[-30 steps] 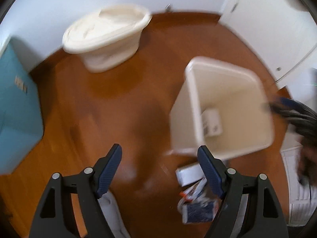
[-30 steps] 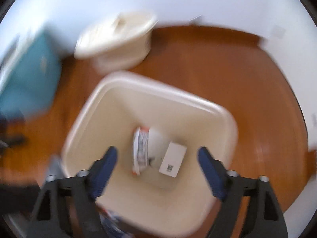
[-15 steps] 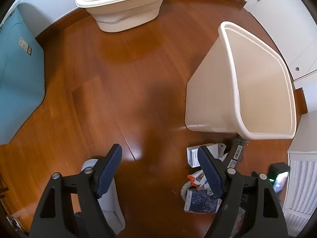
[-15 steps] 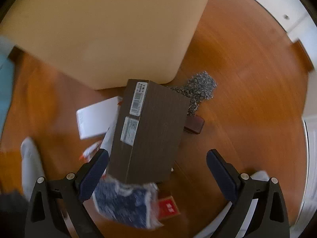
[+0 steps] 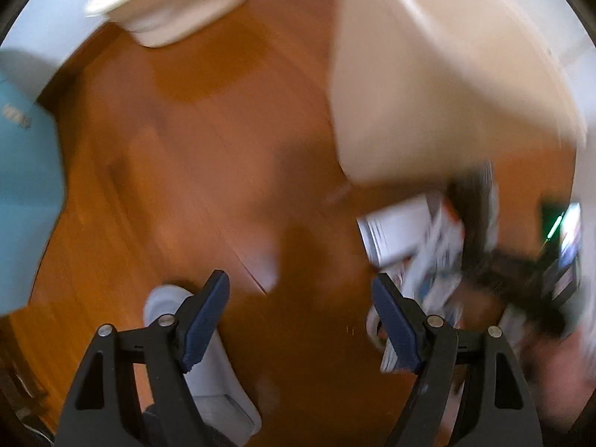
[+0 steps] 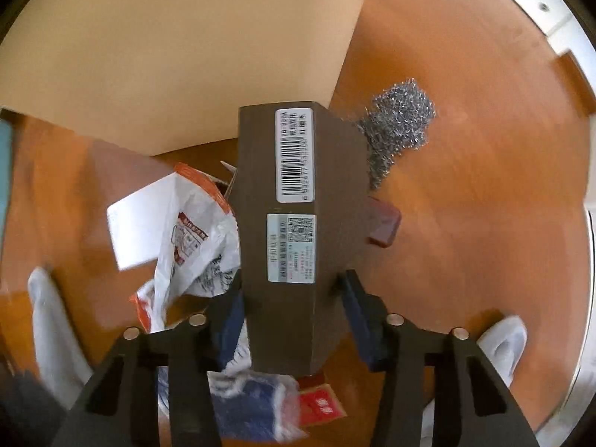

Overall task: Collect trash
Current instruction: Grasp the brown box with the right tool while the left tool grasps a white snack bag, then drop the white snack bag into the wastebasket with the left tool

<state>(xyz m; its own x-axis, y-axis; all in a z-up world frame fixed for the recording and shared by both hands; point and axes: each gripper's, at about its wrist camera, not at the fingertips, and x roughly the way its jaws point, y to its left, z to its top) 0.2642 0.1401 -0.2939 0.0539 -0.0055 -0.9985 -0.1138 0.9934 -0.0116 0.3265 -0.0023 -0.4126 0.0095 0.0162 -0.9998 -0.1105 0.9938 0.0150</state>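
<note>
A cream trash bin [image 6: 178, 48] stands on the wooden floor; it also shows in the blurred left wrist view [image 5: 428, 85]. In front of it lies a pile of trash: a brown box [image 6: 294, 238] with barcode labels, a white box [image 6: 141, 223], a white and orange plastic bag [image 6: 197, 246], a steel wool pad [image 6: 398, 126], a blue packet [image 6: 253, 406] and a red packet [image 6: 320, 404]. My right gripper [image 6: 294, 305] has its jaws closed against both sides of the brown box. My left gripper [image 5: 301, 316] is open and empty above the bare floor, left of the pile [image 5: 428, 246].
A cream lidded container [image 5: 171, 3] stands by the far wall. A teal box [image 5: 26, 186] is at the left. A small dark red block [image 6: 383, 223] lies beside the brown box. Grey slippers [image 5: 208, 365] [image 6: 503, 346] are near the grippers.
My right gripper has moved in and closed its jaws onto the brown box. My left gripper has swung closer to the bin and trash pile, still open.
</note>
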